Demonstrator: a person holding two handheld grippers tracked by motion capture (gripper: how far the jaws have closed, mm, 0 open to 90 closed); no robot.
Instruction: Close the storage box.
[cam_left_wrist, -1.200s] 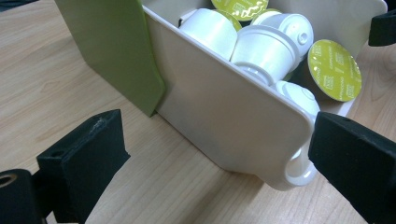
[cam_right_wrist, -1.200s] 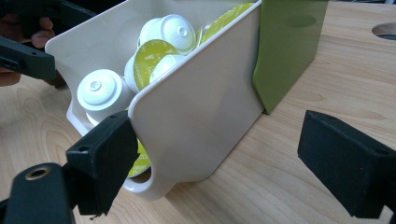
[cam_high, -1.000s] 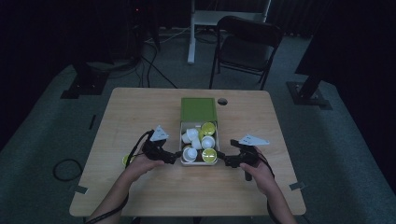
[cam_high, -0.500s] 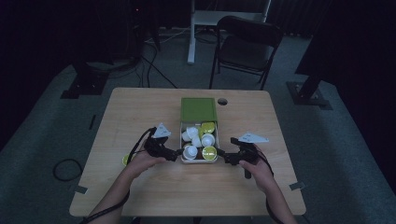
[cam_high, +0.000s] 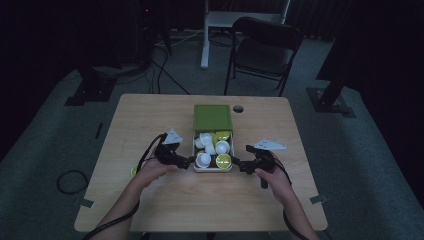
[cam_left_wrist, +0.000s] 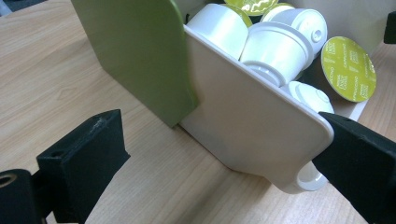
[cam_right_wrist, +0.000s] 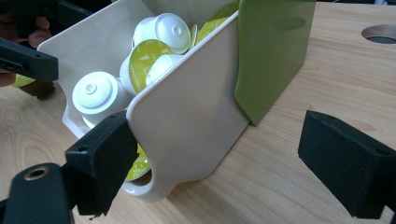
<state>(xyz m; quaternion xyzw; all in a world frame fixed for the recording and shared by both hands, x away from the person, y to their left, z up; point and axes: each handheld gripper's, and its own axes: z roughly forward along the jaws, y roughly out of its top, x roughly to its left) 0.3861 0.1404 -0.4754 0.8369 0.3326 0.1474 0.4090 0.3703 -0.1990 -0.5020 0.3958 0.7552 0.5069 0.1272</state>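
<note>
A white tray (cam_high: 213, 169) full of white and lime-lidded coffee capsules (cam_high: 222, 147) is slid partway out of a green sleeve (cam_high: 212, 117) at mid-table. My left gripper (cam_high: 187, 161) stands open at the tray's front left corner. In the left gripper view, the tray's side wall (cam_left_wrist: 247, 121) lies between the jaws of the gripper (cam_left_wrist: 219, 168), with one jaw against the front corner. My right gripper (cam_high: 239, 165) is open at the front right corner. In the right gripper view it (cam_right_wrist: 224, 163) straddles the tray wall (cam_right_wrist: 187, 121) beside the sleeve (cam_right_wrist: 271, 51).
The wooden table (cam_high: 210, 205) has a round cable hole (cam_high: 238, 108) behind the sleeve. A folding chair (cam_high: 265, 45) stands beyond the far edge. Cables lie on the floor at the left (cam_high: 70, 181).
Both grippers have crept inward to the tray's front corners. The tray and sleeve sit where they were.
</note>
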